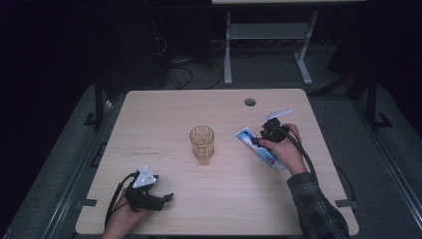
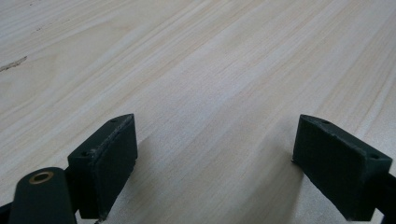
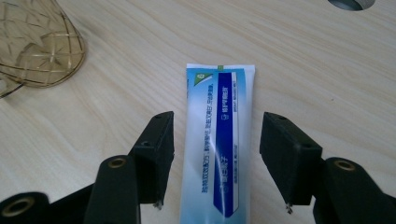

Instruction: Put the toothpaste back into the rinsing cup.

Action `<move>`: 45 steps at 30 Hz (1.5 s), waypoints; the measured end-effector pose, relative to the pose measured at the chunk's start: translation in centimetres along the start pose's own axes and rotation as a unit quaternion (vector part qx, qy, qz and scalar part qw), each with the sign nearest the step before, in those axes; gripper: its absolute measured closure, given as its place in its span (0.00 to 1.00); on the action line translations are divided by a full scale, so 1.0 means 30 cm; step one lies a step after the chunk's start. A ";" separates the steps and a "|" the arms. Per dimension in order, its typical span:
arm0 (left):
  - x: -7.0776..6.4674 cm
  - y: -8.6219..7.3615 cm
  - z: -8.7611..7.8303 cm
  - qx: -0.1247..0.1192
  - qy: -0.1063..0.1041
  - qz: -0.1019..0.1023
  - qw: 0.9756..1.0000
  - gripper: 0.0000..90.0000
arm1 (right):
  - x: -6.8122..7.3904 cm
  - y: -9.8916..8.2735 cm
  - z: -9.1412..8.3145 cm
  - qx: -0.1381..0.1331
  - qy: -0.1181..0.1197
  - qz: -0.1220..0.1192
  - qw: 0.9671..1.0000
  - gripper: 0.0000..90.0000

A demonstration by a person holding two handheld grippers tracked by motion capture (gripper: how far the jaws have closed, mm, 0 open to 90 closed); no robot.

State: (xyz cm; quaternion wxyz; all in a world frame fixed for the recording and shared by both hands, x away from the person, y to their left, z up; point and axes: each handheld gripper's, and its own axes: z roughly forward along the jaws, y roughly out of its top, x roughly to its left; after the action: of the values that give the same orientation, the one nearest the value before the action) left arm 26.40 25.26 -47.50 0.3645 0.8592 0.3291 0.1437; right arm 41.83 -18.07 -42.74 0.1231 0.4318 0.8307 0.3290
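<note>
A blue and white toothpaste tube (image 1: pixel 247 136) lies flat on the wooden table (image 1: pixel 164 114), right of centre. My right gripper (image 1: pixel 257 141) hangs over it, held in a person's hand. In the right gripper view the tube (image 3: pixel 219 107) runs lengthwise between the jaws of the right gripper (image 3: pixel 217 156). A gap of bare wood shows on each side of the tube, so the pads do not press it. An amber patterned glass (image 1: pixel 201 143) stands upright at the table's middle. My left gripper (image 1: pixel 166 198) rests near the front left edge, open (image 2: pixel 215 158) with only wood between its pads.
The glass (image 3: pixel 37 46) stands close to the tube's flat end, on the left of the right gripper view. A round cable hole (image 1: pixel 250 102) sits in the tabletop behind the tube. Desk legs and cables stand on the floor beyond the far edge.
</note>
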 end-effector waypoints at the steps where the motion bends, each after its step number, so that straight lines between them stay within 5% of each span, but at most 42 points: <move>1: 0.000 0.000 0.000 0.000 0.000 0.000 1.000 0.15 | -0.002 0.003 0.004 0.001 -0.002 0.000 1.000 0.50; 25: -0.001 0.000 0.000 0.000 -0.001 0.000 1.000 0.15 | -0.002 -0.015 0.115 0.054 -0.007 -0.012 0.998 0.47; 39: -0.001 0.000 0.000 -0.001 -0.002 0.000 1.000 0.15 | 0.002 -0.016 0.129 0.062 -0.013 -0.032 0.997 0.46; 45: -0.002 -0.001 0.000 -0.001 -0.002 0.000 1.000 0.15 | 0.011 0.003 0.129 0.082 -0.017 -0.038 0.996 0.53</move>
State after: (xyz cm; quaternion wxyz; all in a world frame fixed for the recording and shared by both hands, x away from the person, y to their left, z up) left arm 26.35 25.23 -47.52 0.3662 0.8590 0.3283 0.1426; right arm 43.57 -16.08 -45.57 0.1141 0.4146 0.8682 0.2476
